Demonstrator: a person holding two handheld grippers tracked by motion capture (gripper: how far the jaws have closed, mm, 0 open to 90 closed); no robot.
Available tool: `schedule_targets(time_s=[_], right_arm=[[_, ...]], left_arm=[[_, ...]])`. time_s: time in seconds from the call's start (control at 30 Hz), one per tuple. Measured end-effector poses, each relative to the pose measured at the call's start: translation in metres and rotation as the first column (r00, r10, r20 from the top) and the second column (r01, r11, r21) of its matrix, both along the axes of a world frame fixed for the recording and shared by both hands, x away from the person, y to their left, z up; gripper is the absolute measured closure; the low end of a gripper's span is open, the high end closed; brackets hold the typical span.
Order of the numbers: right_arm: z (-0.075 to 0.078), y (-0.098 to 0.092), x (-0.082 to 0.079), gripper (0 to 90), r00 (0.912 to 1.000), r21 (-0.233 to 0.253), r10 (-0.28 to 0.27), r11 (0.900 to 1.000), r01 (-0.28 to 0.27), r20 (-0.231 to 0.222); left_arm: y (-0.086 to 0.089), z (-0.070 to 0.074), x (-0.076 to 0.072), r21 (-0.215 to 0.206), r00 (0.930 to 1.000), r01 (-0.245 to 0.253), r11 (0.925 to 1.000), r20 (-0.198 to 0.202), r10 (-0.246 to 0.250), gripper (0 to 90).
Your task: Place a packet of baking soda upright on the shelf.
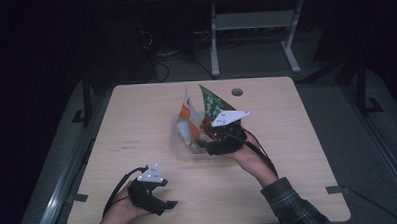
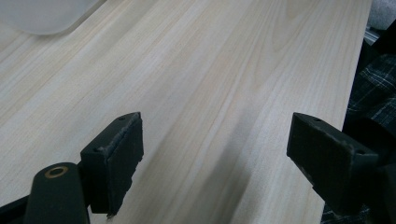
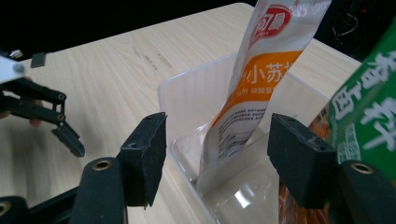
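A clear plastic container (image 1: 180,142) sits mid-table, and a white and orange snack bag (image 1: 187,116) stands upright inside it. A green snack bag (image 1: 212,105) leans just right of that one; I cannot tell whether its base is inside the container. My right gripper (image 1: 203,144) is at the container's near right corner. In the right gripper view this gripper (image 3: 219,154) is open, its jaws either side of the near wall of the container (image 3: 187,93) and the orange bag (image 3: 261,84), with the green bag (image 3: 369,112) at the right. My left gripper (image 1: 164,205) rests open near the front edge.
The left gripper (image 2: 212,149) faces bare light wood table (image 2: 210,70), with a container corner (image 2: 42,14) at top left and a plaid sleeve (image 2: 373,88) at the right. A cable hole (image 1: 237,91) lies at the table's (image 1: 136,114) far side. Desk legs (image 1: 214,41) stand beyond.
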State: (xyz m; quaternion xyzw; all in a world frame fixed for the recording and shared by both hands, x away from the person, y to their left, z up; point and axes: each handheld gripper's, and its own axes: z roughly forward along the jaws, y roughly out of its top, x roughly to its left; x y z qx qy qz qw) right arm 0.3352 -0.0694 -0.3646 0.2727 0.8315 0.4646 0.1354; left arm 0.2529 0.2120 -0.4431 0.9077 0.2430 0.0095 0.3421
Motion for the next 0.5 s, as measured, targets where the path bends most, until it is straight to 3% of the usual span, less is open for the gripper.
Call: schedule_targets(time_s=[0.5], right_arm=[[-0.012,-0.027,-0.024,36.4,0.9989,-0.01,0.037,0.999,-0.037,-0.029]], left_arm=[[0.0,0.001,-0.001,-0.004,0.9998,0.016,0.9999,0.009,-0.016,18.3]])
